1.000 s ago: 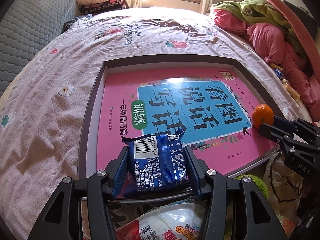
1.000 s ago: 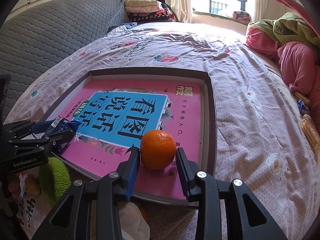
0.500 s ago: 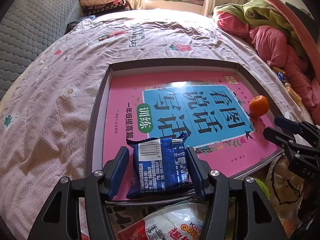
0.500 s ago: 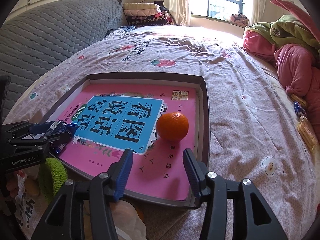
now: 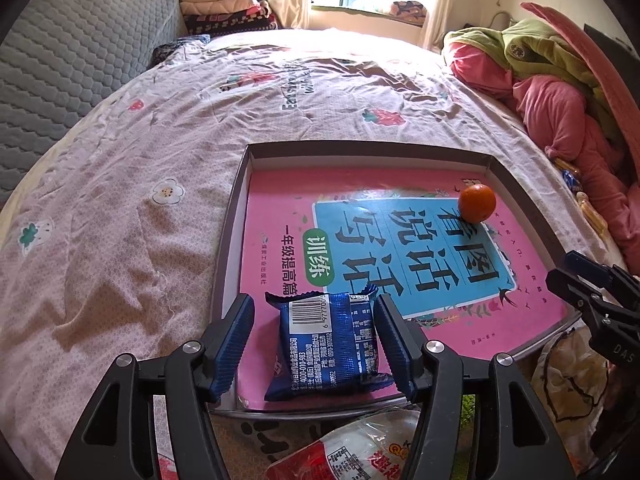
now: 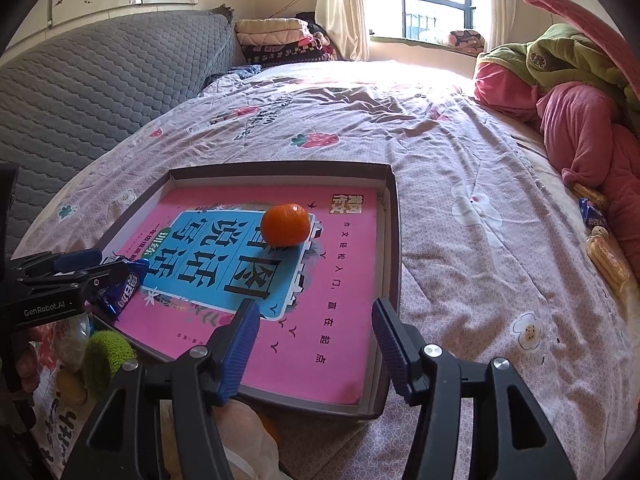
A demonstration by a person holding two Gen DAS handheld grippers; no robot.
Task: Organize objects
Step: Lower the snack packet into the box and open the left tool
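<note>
left gripper (image 5: 316, 344) opening w/ blue packet (image 5: 328, 344) lying loose between its jaws, lower centre of frame in tray (image 5: 236, 216), long axis toward cam; right gripper (image 6: 314, 346) opening, empty, orange (image 6: 285, 225) well ahead, mid-frame.

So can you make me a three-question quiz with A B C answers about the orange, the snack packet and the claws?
1. Where is the orange?
A. on the pink book in the tray
B. on the bedsheet
C. in the right claw

2. What colour is the snack packet?
A. green
B. blue
C. yellow

3. What is the left claw doing with the packet?
A. lifting it high
B. crushing it flat
C. opening around it

Answers: 1 A, the orange sits on the book's cover, clear of the right claw. 2 B, its wrapper is blue with a barcode. 3 C, the claw's jaws are opening with the packet lying on the book between them.
</note>
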